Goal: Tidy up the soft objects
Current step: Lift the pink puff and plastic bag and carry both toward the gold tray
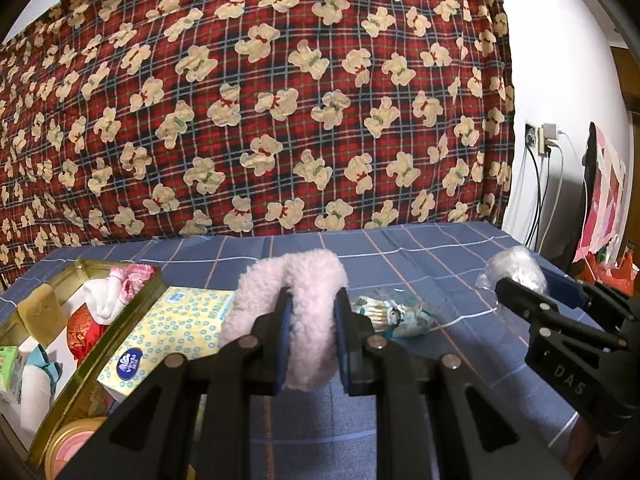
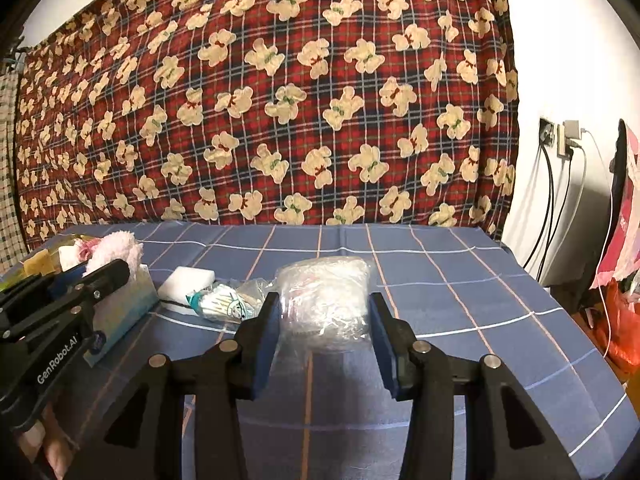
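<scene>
My left hand-held gripper (image 1: 310, 332) is clenched on a pale pink fluffy fabric loop (image 1: 296, 300), lifted above the blue checked tabletop (image 1: 420, 248). The pads pinch one strand of the loop, and the rest arches up and flops to the left. I judge it very light and squashy; it will sag and swing, so a hold near its middle on the thickest pile seems safest.

My right hand-held gripper (image 2: 324, 324) grasps a crinkled clear plastic bundle (image 2: 324, 300) between both pads. It looks nearly weightless and slick, so it may slip or crush; a gentle squeeze across its widest part suits it.

To the left sits a gold tin (image 1: 80, 364) already holding rolled socks and other cloth items, with a yellow tissue pack (image 1: 168, 336) beside it. A small wrapped packet (image 1: 396, 316) lies on the tabletop between the two grippers. A plaid bear-print blanket (image 1: 280, 100) hangs behind.
</scene>
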The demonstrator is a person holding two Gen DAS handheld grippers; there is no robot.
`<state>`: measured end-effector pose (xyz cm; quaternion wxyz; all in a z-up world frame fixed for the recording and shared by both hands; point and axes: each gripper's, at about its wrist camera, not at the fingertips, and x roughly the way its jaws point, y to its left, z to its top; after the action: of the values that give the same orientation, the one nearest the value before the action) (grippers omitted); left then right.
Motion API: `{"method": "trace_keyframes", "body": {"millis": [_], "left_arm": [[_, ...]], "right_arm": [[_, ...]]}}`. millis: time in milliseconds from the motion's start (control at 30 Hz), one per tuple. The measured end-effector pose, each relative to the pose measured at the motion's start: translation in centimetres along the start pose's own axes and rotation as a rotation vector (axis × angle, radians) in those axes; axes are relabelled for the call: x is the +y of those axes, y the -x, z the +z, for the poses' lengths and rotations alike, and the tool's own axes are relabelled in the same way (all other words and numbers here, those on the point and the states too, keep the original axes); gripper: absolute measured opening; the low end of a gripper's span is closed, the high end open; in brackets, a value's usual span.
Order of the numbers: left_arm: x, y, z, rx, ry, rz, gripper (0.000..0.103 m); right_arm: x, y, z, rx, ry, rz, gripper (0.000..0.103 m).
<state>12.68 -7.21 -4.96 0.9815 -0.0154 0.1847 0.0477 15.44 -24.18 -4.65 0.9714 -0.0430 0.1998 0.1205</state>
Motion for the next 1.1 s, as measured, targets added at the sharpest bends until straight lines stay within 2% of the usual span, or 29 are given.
{"method": "trace_keyframes", "body": {"millis": [467,767,1100], "left_arm": [[0.8,1.4,-0.3,-0.031,0.006,0.013,0.017],[1.8,1.9,-0.5,-0.037,0.025,0.021,0.017],[2.9,2.6,-0.7,-0.050,0.052,0.048,0.017]], "right_arm": [[0.4,0.8,-0.1,-0.028,-0.037,0.043,0.046],[3.6,0.9,-0.1,-0.026,0.000,0.092,0.046],[5.4,0.9,-0.1,-0.022,-0.011,0.120,0.047]]}}
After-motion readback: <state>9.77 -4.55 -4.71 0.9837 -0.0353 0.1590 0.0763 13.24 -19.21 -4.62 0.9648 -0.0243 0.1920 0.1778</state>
